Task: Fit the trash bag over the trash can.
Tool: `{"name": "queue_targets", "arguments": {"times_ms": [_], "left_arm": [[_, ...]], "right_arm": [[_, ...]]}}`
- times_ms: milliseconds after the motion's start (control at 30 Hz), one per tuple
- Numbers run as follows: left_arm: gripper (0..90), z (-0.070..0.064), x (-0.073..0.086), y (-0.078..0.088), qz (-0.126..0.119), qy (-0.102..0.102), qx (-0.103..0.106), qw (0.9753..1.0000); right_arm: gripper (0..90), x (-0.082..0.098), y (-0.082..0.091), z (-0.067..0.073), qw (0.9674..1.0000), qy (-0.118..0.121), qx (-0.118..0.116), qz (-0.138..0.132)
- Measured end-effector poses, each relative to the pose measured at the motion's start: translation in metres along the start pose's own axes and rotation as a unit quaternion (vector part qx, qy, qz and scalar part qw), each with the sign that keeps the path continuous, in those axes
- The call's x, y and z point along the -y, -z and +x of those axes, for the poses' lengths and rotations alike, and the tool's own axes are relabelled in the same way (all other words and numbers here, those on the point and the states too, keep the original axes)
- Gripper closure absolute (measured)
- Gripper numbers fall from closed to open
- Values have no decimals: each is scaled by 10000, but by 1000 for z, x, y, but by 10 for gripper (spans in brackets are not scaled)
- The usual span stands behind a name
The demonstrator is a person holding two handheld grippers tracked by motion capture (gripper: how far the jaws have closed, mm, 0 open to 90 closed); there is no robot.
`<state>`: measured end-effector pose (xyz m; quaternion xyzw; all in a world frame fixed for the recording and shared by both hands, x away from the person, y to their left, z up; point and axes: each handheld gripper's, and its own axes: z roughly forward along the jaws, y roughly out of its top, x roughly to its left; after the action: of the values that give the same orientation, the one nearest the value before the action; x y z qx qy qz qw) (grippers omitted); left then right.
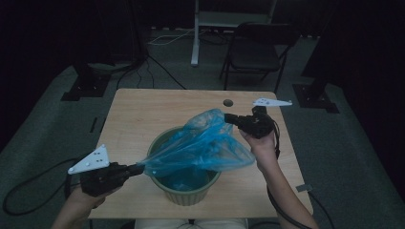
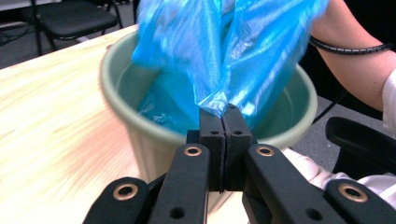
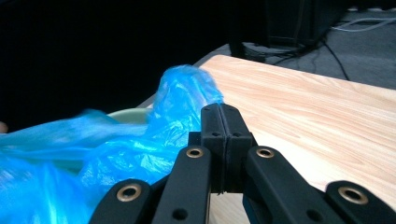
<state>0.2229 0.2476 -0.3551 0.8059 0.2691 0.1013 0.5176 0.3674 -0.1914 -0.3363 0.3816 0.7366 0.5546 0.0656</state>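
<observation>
A green bucket (image 1: 184, 191) stood on the wooden table (image 1: 138, 119), near the person's edge. A blue plastic bag (image 1: 200, 148) hung over its open top, and part of the bag dipped down inside the bucket. The left gripper (image 1: 138, 168) had its jaws pressed tight together on one edge of the bag, at the bucket's left side. The right gripper (image 1: 228, 118) was farther back on the table, to the right of the bucket. Its jaws were closed tight too, and they pinched the other edge of the bag. The bag was pulled wide and flat between the two grippers, above the bucket's rim.
</observation>
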Motion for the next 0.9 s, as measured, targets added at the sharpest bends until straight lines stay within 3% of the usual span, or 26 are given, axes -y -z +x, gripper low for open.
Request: {"name": "queue_targets", "arguments": {"times_ms": [133,333,433,600,700,767,800,833,900], "left_arm": [[899,-1,9,11,-15,63,-10,10000],[899,1,20,28,-78,173,-112,9998],[896,2,21,28,-93,214,-32,9997],[862,3,20,21,-77,185,99,9997],[814,4,20,15,-57,158,304,9994],[690,5,19,12,-69,220,332,9992],[679,6,19,11,-117,262,394,9988],[593,7,20,11,-139,315,392,9986],[538,9,21,12,-151,383,364,9985]], "right_arm": [[900,4,7,-21,9993,-235,288,-65],[900,13,15,-50,9966,-655,472,-147],[900,17,12,-54,9963,-758,389,-135],[900,22,8,-50,9969,-721,308,-70],[788,27,6,-51,9965,-820,180,1],[740,28,6,-54,9961,-858,199,65],[720,28,8,-55,9957,-897,232,55],[718,27,11,-56,9954,-930,221,44],[702,24,17,-57,9954,-907,308,-34]]}}
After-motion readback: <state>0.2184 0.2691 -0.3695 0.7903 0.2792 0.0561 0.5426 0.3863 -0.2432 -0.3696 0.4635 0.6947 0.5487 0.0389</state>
